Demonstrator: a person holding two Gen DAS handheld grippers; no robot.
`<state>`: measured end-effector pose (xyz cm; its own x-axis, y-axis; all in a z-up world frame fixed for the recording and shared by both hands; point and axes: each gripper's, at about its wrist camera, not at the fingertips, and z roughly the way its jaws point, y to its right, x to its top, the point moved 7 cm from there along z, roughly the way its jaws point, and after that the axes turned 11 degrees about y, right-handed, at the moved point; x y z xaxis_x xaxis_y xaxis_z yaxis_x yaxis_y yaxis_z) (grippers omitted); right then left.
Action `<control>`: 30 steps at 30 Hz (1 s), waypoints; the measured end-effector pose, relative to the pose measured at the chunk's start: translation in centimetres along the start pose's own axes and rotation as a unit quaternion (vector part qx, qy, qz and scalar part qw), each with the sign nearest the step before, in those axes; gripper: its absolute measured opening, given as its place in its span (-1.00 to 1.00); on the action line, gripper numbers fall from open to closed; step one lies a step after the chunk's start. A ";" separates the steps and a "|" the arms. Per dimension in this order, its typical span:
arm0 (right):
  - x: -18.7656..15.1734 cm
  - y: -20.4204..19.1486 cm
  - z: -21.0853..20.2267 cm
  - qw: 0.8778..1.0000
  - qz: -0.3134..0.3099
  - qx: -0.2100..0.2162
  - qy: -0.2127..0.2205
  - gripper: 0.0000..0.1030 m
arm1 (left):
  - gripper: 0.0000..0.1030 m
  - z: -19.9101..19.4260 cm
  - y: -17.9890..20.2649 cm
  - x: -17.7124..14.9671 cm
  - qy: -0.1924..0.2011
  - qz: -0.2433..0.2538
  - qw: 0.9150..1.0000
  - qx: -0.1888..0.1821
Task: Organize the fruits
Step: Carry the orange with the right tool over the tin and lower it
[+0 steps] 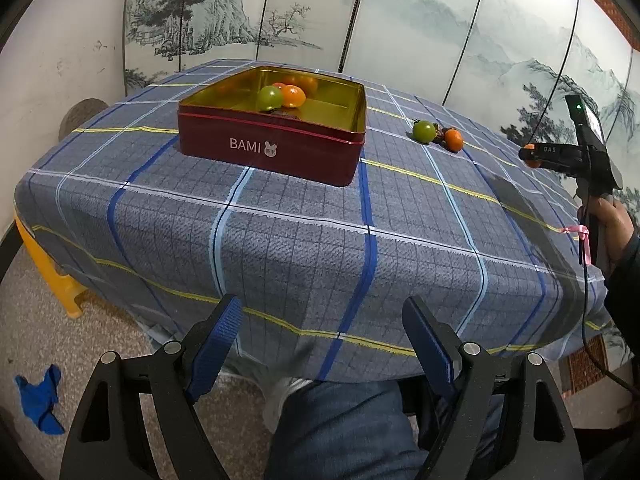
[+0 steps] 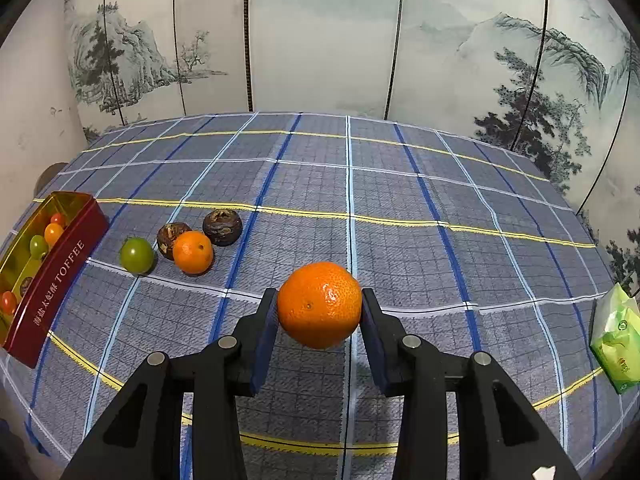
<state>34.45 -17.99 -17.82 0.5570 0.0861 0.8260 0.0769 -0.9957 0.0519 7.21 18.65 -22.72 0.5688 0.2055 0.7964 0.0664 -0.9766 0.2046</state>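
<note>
My right gripper is shut on an orange mandarin, held above the checked tablecloth. To its left on the cloth lie a green tomato, a smaller mandarin and two dark dried fruits. A red tin with a gold inside holds a green tomato, an orange fruit and more small fruit. My left gripper hangs open and empty over the table's near edge. The right gripper shows at the right of the left wrist view.
A green tissue pack lies at the table's right edge. A painted folding screen stands behind the table. A person's jeans-clad leg, a yellow stool and a blue cloth on the floor are below the near edge.
</note>
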 end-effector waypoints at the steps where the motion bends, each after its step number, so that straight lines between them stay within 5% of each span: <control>1: 0.0 0.1 0.0 1.000 0.001 0.000 0.000 -0.28 | 0.60 0.0 0.0 -0.1 0.000 0.000 1.000 0.000; 20: 0.6 -0.1 -1.2 1.000 0.006 0.003 0.009 -0.28 | 0.60 -1.0 0.2 -0.2 0.003 0.008 1.000 0.003; 30: 2.7 -3.7 -3.0 0.999 -0.007 0.030 0.027 -0.28 | 0.60 -2.8 -1.1 -0.1 0.022 -0.020 0.999 0.012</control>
<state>33.21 -14.19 -14.12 0.5103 0.0971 0.8545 0.1358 -0.9902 0.0314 4.78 19.89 -21.40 0.5295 0.2461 0.8118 0.1084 -0.9688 0.2230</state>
